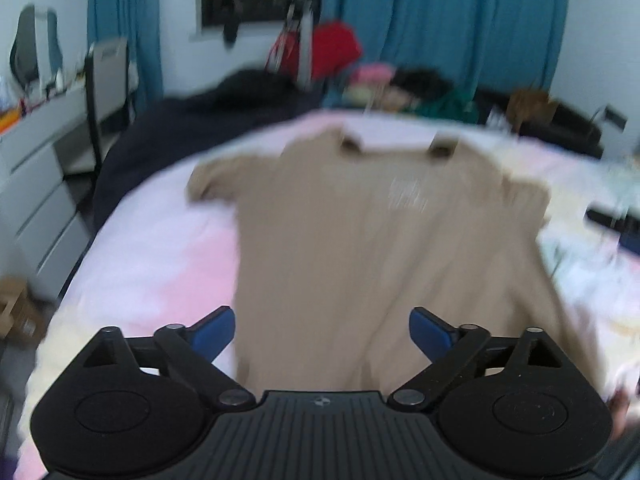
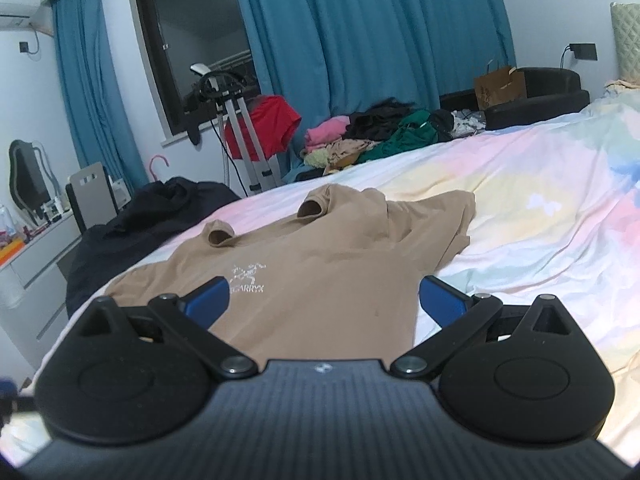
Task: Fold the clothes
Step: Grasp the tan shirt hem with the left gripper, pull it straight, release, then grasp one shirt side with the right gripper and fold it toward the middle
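A tan T-shirt (image 1: 360, 232) with a white chest logo lies spread out on the pastel bed sheet (image 1: 160, 248), collar far from me. My left gripper (image 1: 322, 330) is open, its blue fingertips (image 1: 212, 330) wide apart over the shirt's lower part. The same shirt shows in the right wrist view (image 2: 328, 264), front up, one sleeve out to the right. My right gripper (image 2: 324, 300) is open over the shirt's body, just below the logo, holding nothing. The left wrist view is motion-blurred.
A pile of clothes (image 2: 380, 136) lies at the bed's far edge. A dark garment (image 2: 152, 216) hangs at the far left corner. A grey dresser (image 1: 36, 184) and chair (image 1: 108, 92) stand left of the bed. Blue curtains (image 2: 380, 40) hang behind.
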